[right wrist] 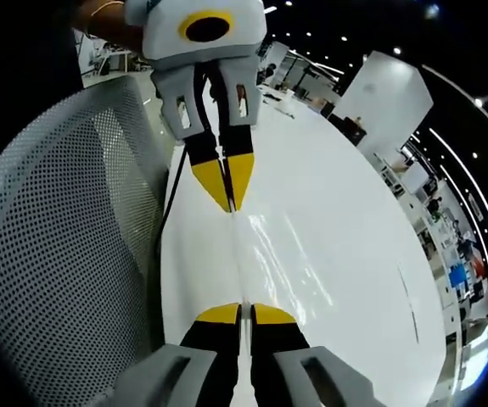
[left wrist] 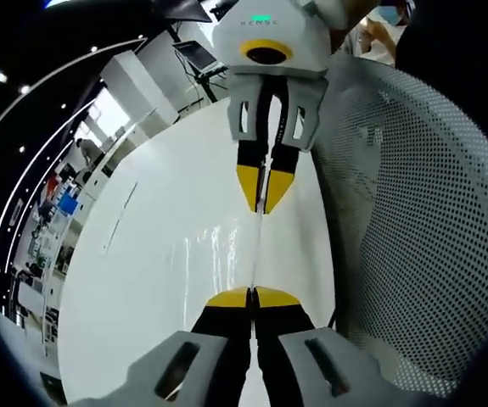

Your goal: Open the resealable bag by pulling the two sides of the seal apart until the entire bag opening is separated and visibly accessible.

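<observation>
Clear film: the resealable bag (left wrist: 248,246) hangs taut between both tools, above the white table (left wrist: 142,280).
Left gripper (left wrist: 252,297): jaws pinched on the near edge.
Right gripper (left wrist: 263,191): clamped on the far edge, facing it.
Axis: the seal runs straight between them; pulling apart parts it.

Two tongs: the left tongs (left wrist: 252,297) rise at the bottom centre of the left gripper view, and the right tongs (left wrist: 263,202) reach in from the upper centre. One clear resealable bag (left wrist: 227,254), stretched between them at mid-frame. One white tabletop (left wrist: 142,280), filling the lower left. One grey mesh chair back (left wrist: 422,220) along the right side of the frame.
</observation>
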`<action>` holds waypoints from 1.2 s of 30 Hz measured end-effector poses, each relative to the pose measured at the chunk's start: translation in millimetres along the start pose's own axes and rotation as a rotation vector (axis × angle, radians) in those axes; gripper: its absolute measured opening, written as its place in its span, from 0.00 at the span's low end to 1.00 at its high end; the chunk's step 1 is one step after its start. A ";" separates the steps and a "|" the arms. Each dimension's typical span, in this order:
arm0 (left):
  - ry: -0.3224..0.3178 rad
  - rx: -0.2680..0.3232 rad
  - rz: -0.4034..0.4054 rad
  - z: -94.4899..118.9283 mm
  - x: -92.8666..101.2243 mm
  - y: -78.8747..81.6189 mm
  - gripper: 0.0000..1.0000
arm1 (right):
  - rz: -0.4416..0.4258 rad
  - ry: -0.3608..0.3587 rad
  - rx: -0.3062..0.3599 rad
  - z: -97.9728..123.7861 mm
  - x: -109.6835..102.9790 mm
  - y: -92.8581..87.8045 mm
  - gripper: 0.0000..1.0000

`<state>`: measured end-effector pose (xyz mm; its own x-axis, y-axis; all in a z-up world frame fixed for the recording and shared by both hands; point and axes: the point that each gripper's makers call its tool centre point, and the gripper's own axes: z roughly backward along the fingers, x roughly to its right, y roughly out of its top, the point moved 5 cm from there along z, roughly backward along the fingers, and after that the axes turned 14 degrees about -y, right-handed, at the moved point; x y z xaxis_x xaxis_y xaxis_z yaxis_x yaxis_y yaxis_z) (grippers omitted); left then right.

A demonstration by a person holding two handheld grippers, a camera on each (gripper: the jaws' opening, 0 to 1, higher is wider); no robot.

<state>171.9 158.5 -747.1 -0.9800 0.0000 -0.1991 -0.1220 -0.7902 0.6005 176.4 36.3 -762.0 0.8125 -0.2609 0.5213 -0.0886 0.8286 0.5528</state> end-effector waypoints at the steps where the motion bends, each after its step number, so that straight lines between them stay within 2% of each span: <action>1: -0.004 0.000 0.001 -0.4 0.7 -0.2 0.00 | 0.000 -0.001 -0.003 0.7 0.3 -0.4 0.00; 23: 0.003 -0.028 0.041 5.2 1.5 -11.3 0.00 | -0.013 -0.012 -0.058 9.7 2.9 -22.5 0.00; 29: 0.004 -0.038 0.029 4.4 -0.2 -8.5 0.00 | -0.025 -0.011 -0.069 8.9 2.4 -26.2 0.00; 36: -0.017 -0.099 -0.056 -1.9 3.3 -6.4 0.00 | 0.011 -0.012 -0.084 7.4 1.1 -28.1 0.02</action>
<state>169.8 162.5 -753.1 -0.9746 0.0555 -0.2171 -0.1615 -0.8455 0.5090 175.5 9.1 -772.1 0.8045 -0.2572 0.5353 -0.0482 0.8701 0.4905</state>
